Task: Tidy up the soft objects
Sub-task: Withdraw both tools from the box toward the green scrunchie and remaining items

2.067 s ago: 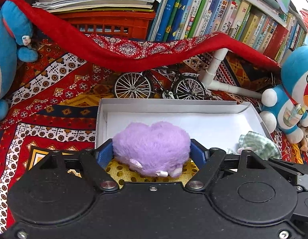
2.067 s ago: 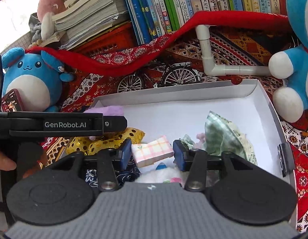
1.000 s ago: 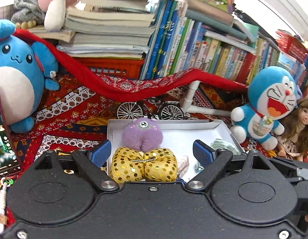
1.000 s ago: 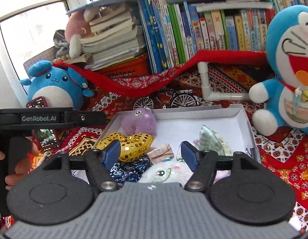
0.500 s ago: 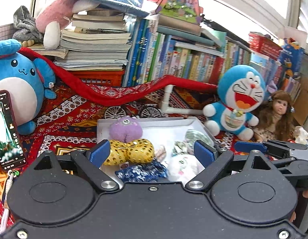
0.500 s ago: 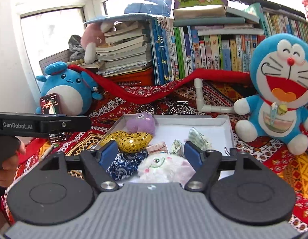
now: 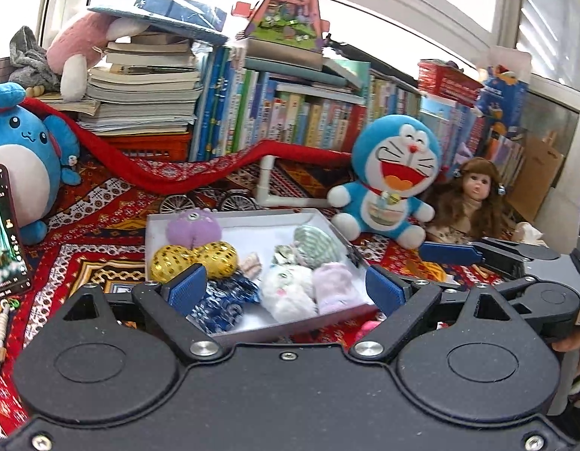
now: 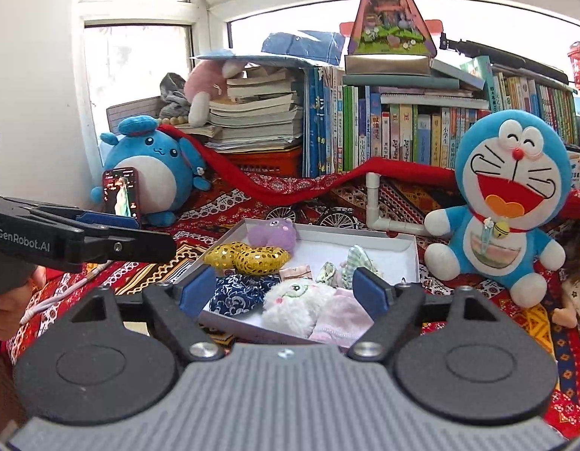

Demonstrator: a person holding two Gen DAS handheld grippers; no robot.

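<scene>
Left gripper spread wide and empty, white box of soft toys just beyond its fingertips, right gripper jaws opening with nothing between them, same box ahead, clear of both.

Home nook — bookshelf, plush toys

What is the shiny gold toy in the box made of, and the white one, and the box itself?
The gold toy looks like cloth covered in glittery sequins: round shiny dots catch the light. The white toy seems to be fluffy plush, with long fuzzy fur and a stitched face. The box looks like smooth white cardboard, with thin folded walls, though it could be something else.
</scene>
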